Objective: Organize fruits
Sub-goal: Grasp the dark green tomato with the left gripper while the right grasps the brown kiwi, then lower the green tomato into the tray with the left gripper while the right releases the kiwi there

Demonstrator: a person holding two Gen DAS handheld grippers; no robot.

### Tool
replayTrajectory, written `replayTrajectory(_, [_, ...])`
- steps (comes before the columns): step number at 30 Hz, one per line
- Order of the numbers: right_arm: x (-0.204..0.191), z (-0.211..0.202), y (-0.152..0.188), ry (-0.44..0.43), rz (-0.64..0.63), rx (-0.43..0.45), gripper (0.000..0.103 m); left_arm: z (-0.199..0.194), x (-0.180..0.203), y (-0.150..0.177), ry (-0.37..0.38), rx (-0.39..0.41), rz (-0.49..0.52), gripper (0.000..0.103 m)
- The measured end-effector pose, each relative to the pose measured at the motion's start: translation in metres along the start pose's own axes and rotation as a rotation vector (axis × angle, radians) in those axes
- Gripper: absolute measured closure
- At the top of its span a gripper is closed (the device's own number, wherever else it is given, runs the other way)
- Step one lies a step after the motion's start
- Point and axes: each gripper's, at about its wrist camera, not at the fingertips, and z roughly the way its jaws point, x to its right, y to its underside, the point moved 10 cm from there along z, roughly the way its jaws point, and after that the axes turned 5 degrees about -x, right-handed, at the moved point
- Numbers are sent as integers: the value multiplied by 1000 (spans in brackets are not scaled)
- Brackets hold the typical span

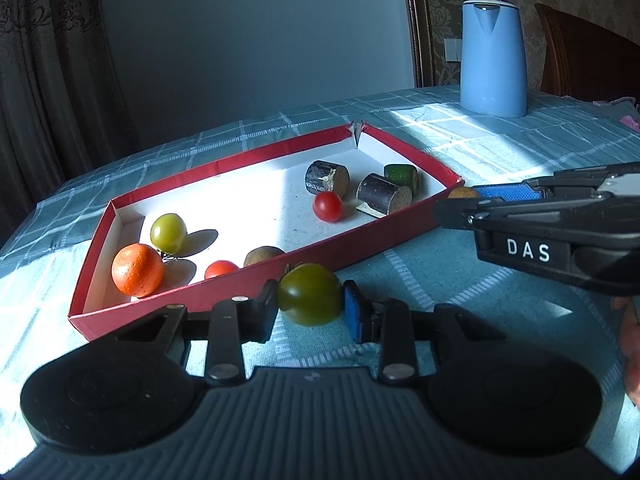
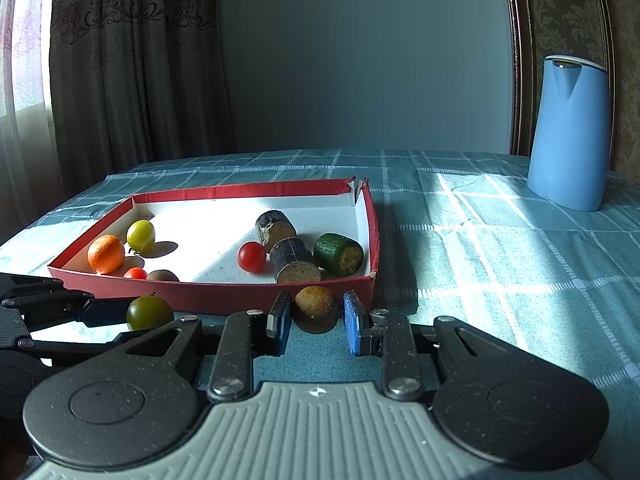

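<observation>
Left fingers [image 1: 310, 306] tight on green tomato [image 1: 309, 294]; right fingers [image 2: 316, 322] tight on brown fruit [image 2: 316, 308]

Your green tomato [image 1: 310, 295] and brown fruit [image 2: 316, 308] sit on cloth beside red tray [image 2: 208, 302]; other fruits lie inside.

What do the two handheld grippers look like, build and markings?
Both match: the left gripper and right gripper have black linkage arms with silver pivot pins, two round black discs at the base and a ribbed grey body between them. The finger pads are blue. White "DAS" lettering marks the right gripper's side. No cables visible.
</observation>
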Motion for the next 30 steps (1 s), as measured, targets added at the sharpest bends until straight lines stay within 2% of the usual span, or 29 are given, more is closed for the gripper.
replayTrajectory(5, [-5, -3, -2, -10, -16, 18, 76, -15, -8, -5, 9, 40, -14, 72])
replayTrajectory(10, [-4, -7, -4, -4, -10, 37, 76, -19, -22, -10, -14, 50, -41, 72])
replayTrajectory(14, [-8, -9, -6, -32, -10, 51, 76, -20, -38, -24, -43, 68, -71, 72])
replayTrajectory(22, [-29, 0, -26, -33, -85, 51, 76, 24, -74, -53, -140, 30, -152, 72])
replayTrajectory(26, [-47, 15, -45, -50, -134, 46, 76, 49, -92, -54, -159, -17, -205, 72])
replayTrajectory(30, [-62, 44, -55, -67, -147, 2, 76, 67, -108, -52, -197, -44, -233, 72])
